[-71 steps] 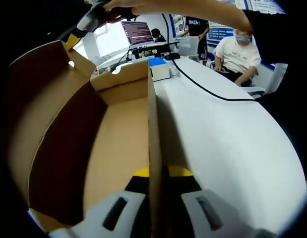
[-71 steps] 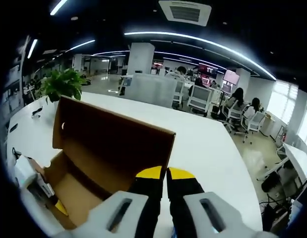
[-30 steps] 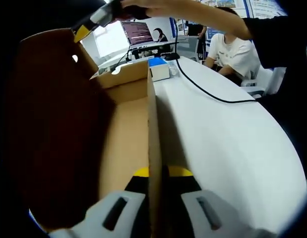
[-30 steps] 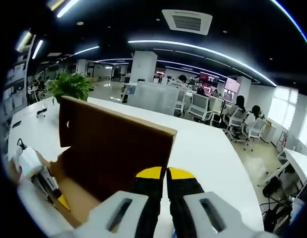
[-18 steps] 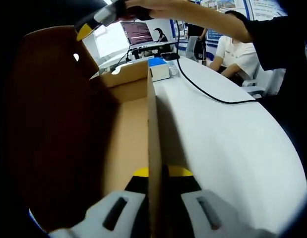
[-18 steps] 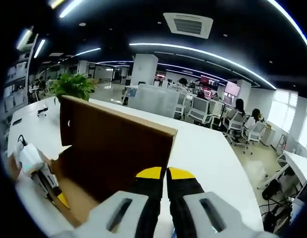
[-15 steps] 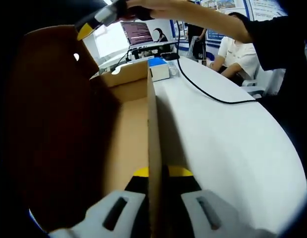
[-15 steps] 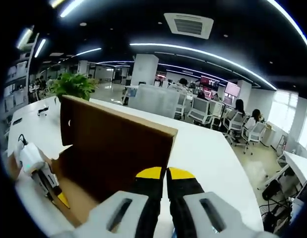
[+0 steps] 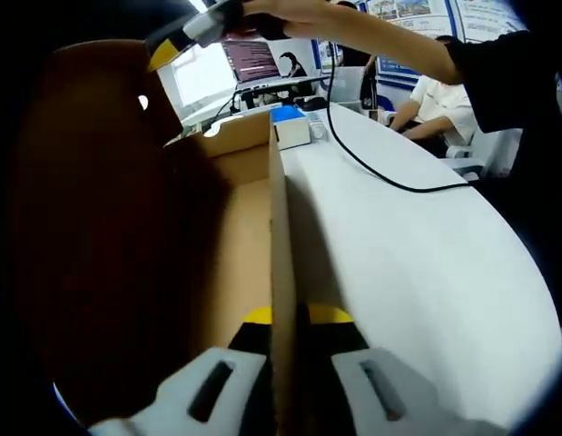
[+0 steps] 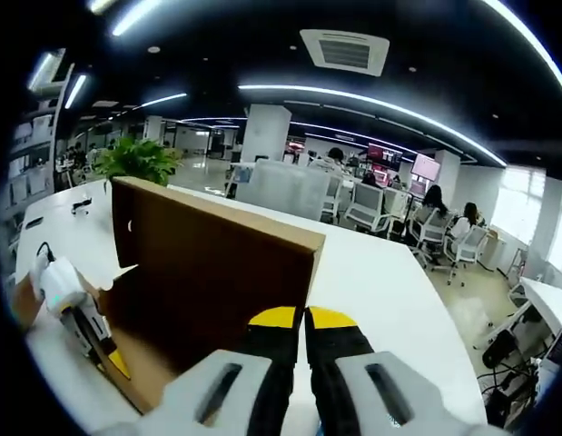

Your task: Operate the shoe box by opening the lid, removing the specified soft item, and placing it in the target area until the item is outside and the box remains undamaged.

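- Left gripper view: white tabletop (image 9: 426, 263) carries the shoe box (image 9: 235, 236), standing open along its left edge.
- Lid (image 10: 217, 263) raised upright, clamped at its top edge between right gripper (image 10: 305, 320) jaws.
- Left gripper (image 9: 297, 315) jaws clamp the box's side wall.
- Soft item: cannot tell.

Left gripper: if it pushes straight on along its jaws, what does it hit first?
Nothing new: the left gripper is already shut on the box wall, and that wall runs straight ahead between its jaws. Beyond the box's far end sits a small blue-and-white box, though depth is hard to judge.
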